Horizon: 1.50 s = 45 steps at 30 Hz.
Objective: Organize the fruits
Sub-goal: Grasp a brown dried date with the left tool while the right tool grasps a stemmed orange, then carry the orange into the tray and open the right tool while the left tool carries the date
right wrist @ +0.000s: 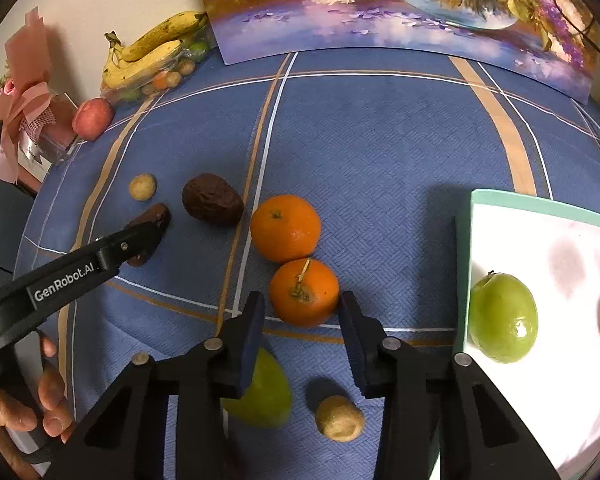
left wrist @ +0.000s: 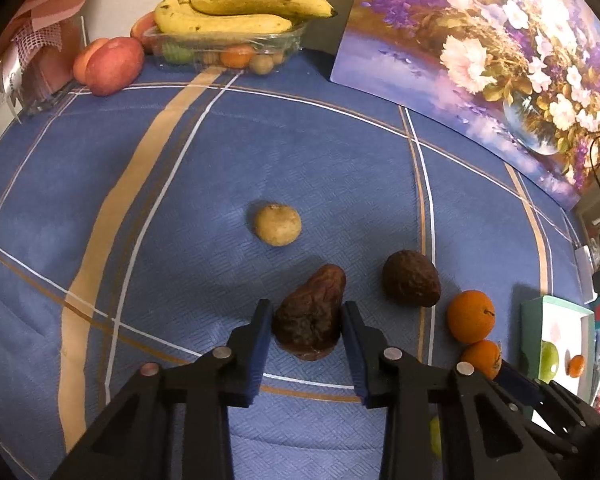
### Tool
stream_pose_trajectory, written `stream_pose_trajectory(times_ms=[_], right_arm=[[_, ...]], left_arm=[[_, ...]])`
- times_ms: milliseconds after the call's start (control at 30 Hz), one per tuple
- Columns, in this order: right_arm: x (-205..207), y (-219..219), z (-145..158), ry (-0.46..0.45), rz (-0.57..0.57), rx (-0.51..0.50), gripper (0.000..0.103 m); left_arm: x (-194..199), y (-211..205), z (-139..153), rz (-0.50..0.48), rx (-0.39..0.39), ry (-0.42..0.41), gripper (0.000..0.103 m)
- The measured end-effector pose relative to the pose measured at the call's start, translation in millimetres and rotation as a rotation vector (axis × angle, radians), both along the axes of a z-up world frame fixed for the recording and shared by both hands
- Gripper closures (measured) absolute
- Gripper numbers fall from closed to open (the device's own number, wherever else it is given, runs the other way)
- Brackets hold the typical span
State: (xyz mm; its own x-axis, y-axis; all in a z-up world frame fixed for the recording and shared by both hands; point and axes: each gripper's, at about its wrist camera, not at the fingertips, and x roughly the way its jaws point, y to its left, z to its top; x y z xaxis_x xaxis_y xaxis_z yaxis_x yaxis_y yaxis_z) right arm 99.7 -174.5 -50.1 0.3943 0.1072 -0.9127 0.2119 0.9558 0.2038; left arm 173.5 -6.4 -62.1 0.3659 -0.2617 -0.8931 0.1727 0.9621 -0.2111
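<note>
My left gripper is open, its jaws on either side of a wrinkled brown pear-shaped fruit on the blue cloth; the same fruit shows in the right wrist view. A second dark brown fruit lies just right of it. A small tan fruit lies ahead. My right gripper is open around the nearer orange; a larger orange sits behind it. A white tray at right holds a green apple.
A clear container with bananas on top stands at the back by the wall, a red apple beside it. A flower painting leans at back right. Below my right gripper lie a green fruit and a tan fruit.
</note>
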Motion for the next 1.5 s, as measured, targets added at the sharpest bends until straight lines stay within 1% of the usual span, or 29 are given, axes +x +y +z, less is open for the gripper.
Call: stream_pose_trajectory(times_ms=[200, 333, 467, 600, 800, 967, 1167, 1333, 1500], right_arm=[[-4, -5, 1, -0.009, -0.011, 0.028, 0.067], [-12, -11, 13, -0.040, -0.029, 0.053, 0.067], [-20, -15, 29, -0.082, -0.039, 0.045, 0.067], [-32, -23, 42, -0.119, -0.065, 0.066, 0.067], [-51, -24, 65, -0.171, -0.080, 0.032, 0.067], [-66, -28, 78, -0.178, -0.104, 0.016, 0.067], [-84, -39, 85, -0.193, -0.143, 0.028, 0.067], [-89, -55, 85, -0.190, -0.181, 0.047, 0.067], [-95, -79, 82, -0.177, -0.238, 0.053, 0.067]], left_arm=[[-6, -3, 14, -0.006, 0.031, -0.036, 0.066], [-9, -4, 31, 0.000, 0.038, -0.069, 0.066], [-16, 0, 51, 0.007, 0.024, -0.106, 0.066], [-27, 1, 69, 0.008, 0.015, -0.145, 0.066], [-49, 2, 90, -0.005, -0.009, -0.187, 0.066], [-70, -4, 108, -0.035, -0.032, -0.238, 0.066], [-84, -17, 113, -0.062, -0.021, -0.263, 0.066], [-91, -31, 115, -0.087, -0.008, -0.276, 0.066], [-103, -56, 113, -0.153, -0.007, -0.270, 0.066]])
